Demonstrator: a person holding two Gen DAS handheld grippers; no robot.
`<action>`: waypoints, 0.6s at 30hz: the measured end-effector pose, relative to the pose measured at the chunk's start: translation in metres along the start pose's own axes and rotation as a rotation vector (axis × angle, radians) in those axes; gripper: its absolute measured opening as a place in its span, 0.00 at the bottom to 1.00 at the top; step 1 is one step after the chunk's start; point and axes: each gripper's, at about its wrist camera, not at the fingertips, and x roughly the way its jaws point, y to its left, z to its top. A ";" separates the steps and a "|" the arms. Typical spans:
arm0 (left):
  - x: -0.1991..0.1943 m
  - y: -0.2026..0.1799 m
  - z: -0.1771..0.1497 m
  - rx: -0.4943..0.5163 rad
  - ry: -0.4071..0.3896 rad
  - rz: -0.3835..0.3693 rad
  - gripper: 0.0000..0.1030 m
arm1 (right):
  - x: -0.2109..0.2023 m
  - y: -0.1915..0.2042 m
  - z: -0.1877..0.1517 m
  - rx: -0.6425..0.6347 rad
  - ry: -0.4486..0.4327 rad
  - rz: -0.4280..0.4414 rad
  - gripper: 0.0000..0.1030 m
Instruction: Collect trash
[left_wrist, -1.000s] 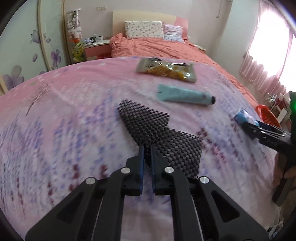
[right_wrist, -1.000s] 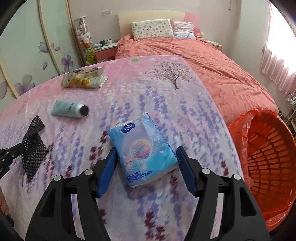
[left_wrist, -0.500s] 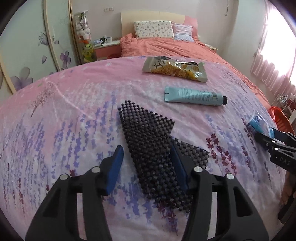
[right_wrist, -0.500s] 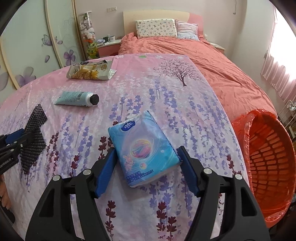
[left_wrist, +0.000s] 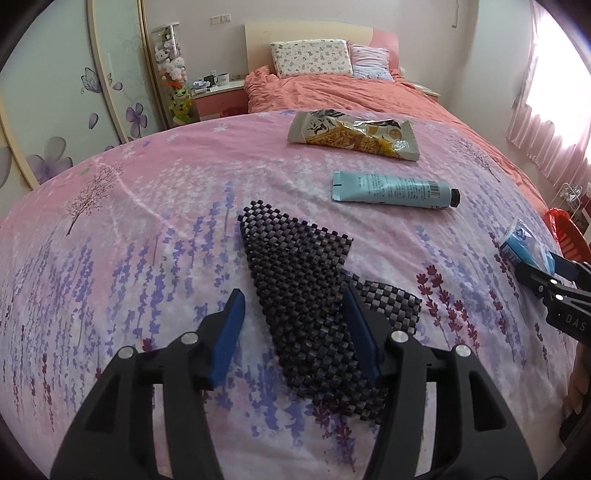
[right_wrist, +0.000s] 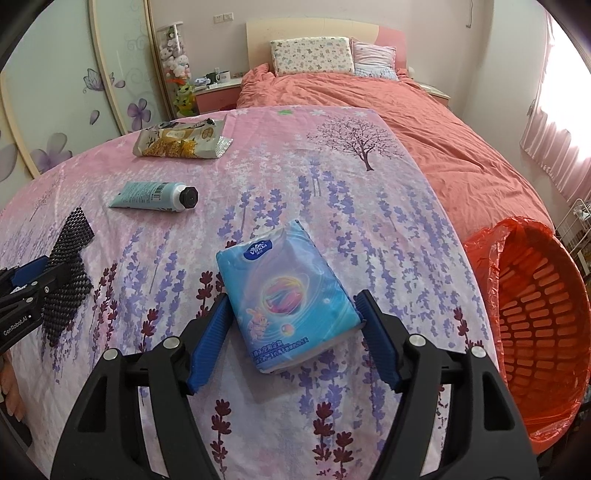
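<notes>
Our left tool (left_wrist: 293, 321) is spread over the black mesh mat (left_wrist: 314, 288), whose long axis runs 11 to 5 o'clock on the bed (left_wrist: 147, 206). Our right tool (right_wrist: 293, 326) straddles the tissue pack (right_wrist: 286, 297), spread; the orange basket (right_wrist: 535, 314) sits at 3 o'clock. The tube (right_wrist: 155, 196) and snack wrapper (right_wrist: 181, 143) lie at 11 o'clock.

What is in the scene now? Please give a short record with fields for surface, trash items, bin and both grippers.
surface: pink floral cover
trash items: black mesh mat, blue tissue pack, teal tube, snack wrapper
bin: orange basket with a red bag as liner, at the right edge of the cover
left gripper: open, astride the mat
right gripper: open, a finger on either side of the tissue pack
</notes>
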 end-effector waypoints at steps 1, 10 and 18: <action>0.000 0.000 0.000 0.000 0.000 0.001 0.54 | 0.000 0.000 0.000 0.001 0.000 0.003 0.68; 0.002 0.000 0.000 -0.002 0.002 0.014 0.58 | 0.001 0.002 -0.001 -0.001 0.002 0.005 0.69; 0.002 0.004 -0.001 -0.012 0.006 0.029 0.63 | 0.003 0.003 -0.002 -0.002 0.002 0.003 0.70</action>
